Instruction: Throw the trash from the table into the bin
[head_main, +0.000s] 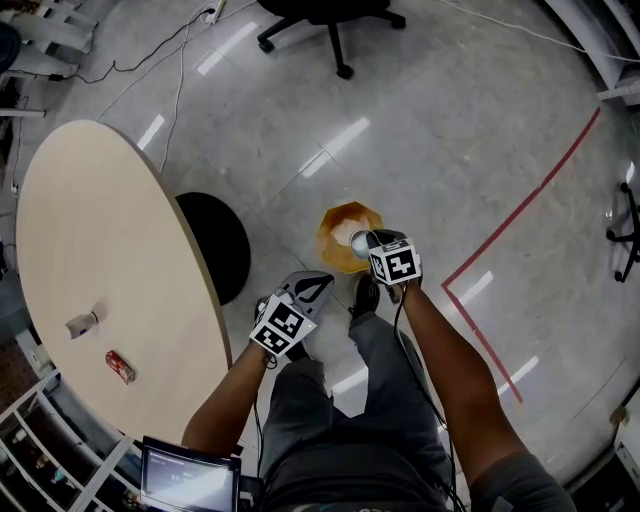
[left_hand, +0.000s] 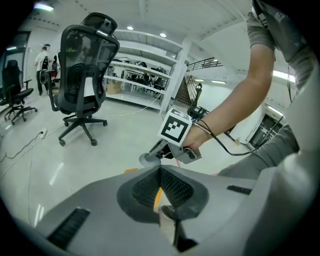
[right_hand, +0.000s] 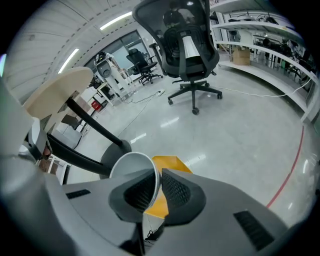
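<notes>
My right gripper (head_main: 364, 244) is shut on the rim of a white paper cup (right_hand: 131, 170), holding it over the orange bin (head_main: 345, 228) on the floor. In the right gripper view the cup wall is pinched between the pads, and the bin (right_hand: 171, 164) shows just beyond. The left gripper (head_main: 316, 284) hangs beside it, nearer the table, its jaws shut with nothing between them. From the left gripper view I see the cup (left_hand: 148, 159) and the marker cube (left_hand: 176, 126). On the oval table (head_main: 90, 220) lie a crumpled paper piece (head_main: 82, 322) and a red can (head_main: 120, 366).
The table's black round base (head_main: 222, 245) stands on the floor left of the bin. A black office chair (head_main: 332, 18) is farther off. Red tape lines (head_main: 520, 215) run over the floor at the right. A laptop (head_main: 190, 482) is near my body.
</notes>
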